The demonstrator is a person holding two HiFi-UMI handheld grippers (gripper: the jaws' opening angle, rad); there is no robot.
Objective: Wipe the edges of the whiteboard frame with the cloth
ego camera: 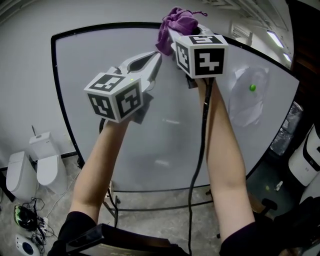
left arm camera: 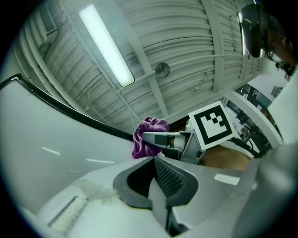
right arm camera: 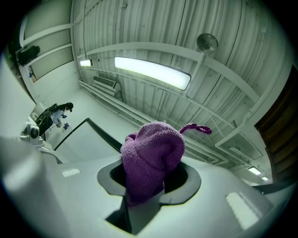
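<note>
Right tongs (ego camera: pixel 173 40) clench a bunched purple cloth (ego camera: pixel 176 24) at the top edge of the whiteboard frame (ego camera: pixel 56 85), the wad's long axis pointing up past that edge, its thread (ego camera: pixel 200 13) trailing right. Left tongs (ego camera: pixel 156 59) are clenched empty, just below the cloth

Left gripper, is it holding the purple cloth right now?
No, the left gripper has its jaws closed with nothing between them, while the purple cloth is pinched in the right gripper.
</note>
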